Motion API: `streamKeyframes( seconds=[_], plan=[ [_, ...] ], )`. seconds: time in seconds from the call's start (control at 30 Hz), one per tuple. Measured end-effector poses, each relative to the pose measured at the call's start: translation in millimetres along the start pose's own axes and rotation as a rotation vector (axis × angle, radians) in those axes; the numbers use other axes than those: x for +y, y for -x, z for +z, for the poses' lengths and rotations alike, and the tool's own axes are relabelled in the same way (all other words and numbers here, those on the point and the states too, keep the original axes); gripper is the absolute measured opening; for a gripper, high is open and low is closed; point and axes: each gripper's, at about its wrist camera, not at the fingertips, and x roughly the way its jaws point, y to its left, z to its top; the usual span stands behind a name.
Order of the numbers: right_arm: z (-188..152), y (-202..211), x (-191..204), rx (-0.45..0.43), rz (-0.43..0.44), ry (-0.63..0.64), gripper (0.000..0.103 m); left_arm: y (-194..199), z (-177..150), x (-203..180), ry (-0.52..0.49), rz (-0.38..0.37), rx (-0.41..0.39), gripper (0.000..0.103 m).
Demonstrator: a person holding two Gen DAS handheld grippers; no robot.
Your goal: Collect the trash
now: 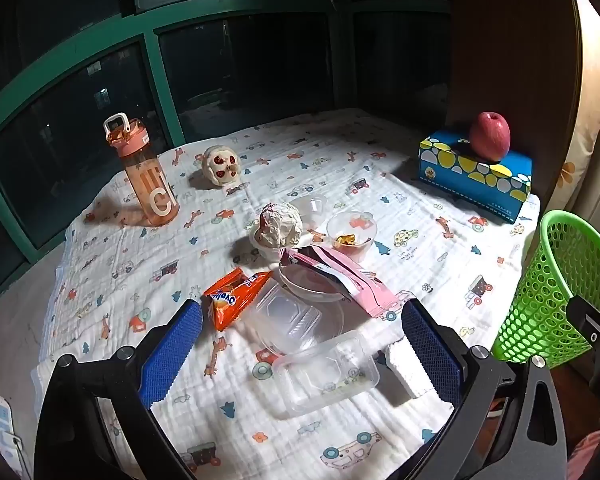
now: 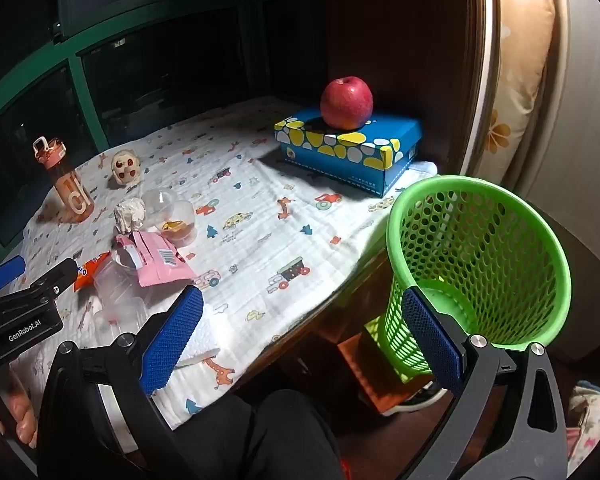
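Right now I hold both the left gripper [image 1: 302, 344] and right gripper [image 2: 302, 340] spread wide and empty (green basket [image 2: 480, 256] at frame right), clear containers [image 1: 324, 372] low centre.

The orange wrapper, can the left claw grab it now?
Probably yes. The orange wrapper lies flat just ahead of the open left claw, beside its left finger. Nothing covers it; only the clear tubs crowd its right side.

We see apple [image 2: 346, 103] on box [image 2: 352, 148] | basket [image 2: 480, 264] right of counter [image 2: 260, 216] | bottle [image 1: 146, 172] far left | wrappers [image 1: 236, 298] centre.
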Motion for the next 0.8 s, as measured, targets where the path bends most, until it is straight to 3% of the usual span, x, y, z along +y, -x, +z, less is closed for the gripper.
streamKeyframes(
  seconds=[0.8],
  plan=[
    [2.4,1.2,-3.0,0.003,0.010,-0.004,0.098,-3.3,-3.6,-0.4,0.010,-0.016,0.010,0.097]
  ],
)
